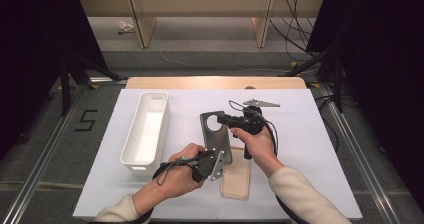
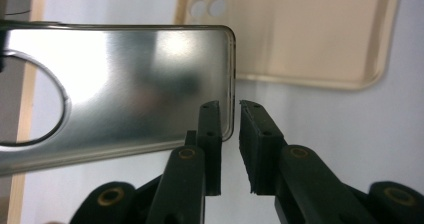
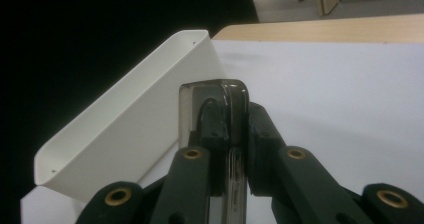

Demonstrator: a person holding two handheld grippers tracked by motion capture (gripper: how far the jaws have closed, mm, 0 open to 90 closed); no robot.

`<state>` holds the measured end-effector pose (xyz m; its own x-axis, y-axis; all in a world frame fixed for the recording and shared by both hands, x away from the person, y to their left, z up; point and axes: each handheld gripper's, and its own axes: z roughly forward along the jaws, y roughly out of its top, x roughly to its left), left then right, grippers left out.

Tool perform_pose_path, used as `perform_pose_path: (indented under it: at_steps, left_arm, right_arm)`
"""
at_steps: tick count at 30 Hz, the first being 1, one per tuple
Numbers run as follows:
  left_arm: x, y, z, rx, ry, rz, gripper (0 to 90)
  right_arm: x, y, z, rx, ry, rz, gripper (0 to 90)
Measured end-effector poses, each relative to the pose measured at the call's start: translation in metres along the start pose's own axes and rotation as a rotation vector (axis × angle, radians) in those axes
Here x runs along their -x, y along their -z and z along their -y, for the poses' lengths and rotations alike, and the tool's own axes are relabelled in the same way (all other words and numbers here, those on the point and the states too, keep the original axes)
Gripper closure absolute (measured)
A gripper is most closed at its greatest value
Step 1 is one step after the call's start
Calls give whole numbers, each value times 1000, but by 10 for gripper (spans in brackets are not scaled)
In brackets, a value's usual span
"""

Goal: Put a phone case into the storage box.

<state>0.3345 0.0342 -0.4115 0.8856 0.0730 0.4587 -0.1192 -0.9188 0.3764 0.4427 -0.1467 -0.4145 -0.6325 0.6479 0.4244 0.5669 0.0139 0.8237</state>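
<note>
A silver metal phone-back plate (image 1: 216, 134) with a round cut-out hangs tilted above the white table sheet. My right gripper (image 1: 221, 118) is shut on its far end; in the right gripper view the jaws (image 3: 232, 121) clamp the plate's edge (image 3: 200, 91). My left gripper (image 1: 222, 159) is at the plate's near end. In the left gripper view its jaws (image 2: 230, 119) stand slightly apart around the plate's corner (image 2: 140, 84), and the pads do not press on it. A beige phone case (image 1: 236, 179) (image 2: 300, 34) lies flat on the sheet below.
A long white bin (image 1: 146, 131) (image 3: 125, 129) stands on the left of the sheet. A grey three-cornered plate (image 1: 261, 103) tops the right gripper. The wooden table edge (image 1: 215, 82) runs along the back, and cables trail from both grippers.
</note>
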Motion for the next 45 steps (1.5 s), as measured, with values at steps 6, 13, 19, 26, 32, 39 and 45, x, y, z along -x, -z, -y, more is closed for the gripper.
perform_pose_path:
  at_steps: [6, 13, 19, 26, 32, 39, 45]
  left_arm:
    - [-11, 12, 15, 119, 185, -34, 640]
    - [-18, 18, 39, 274, 456, -59, 430]
    - [-22, 20, 57, 384, 640, -87, 326]
    - [-22, 16, 72, 447, 763, -84, 300]
    - [-28, 17, 78, 501, 829, -82, 314]
    - [-35, 20, 76, 565, 886, -64, 343]
    - [-43, 24, 71, 598, 895, -62, 369]
  right_arm:
    - [-1, 5, -4, 31, -1, -14, 818]
    - [-2, 15, -9, 78, 1, -26, 818]
    - [-3, 24, -9, 90, 13, -27, 817]
    - [-5, 33, -6, 107, 27, -37, 817]
    - [-11, 36, -2, 105, 31, -63, 817]
    - [-17, 37, 3, 101, 39, -82, 816]
    - [-20, 36, 4, 100, 47, -91, 817]
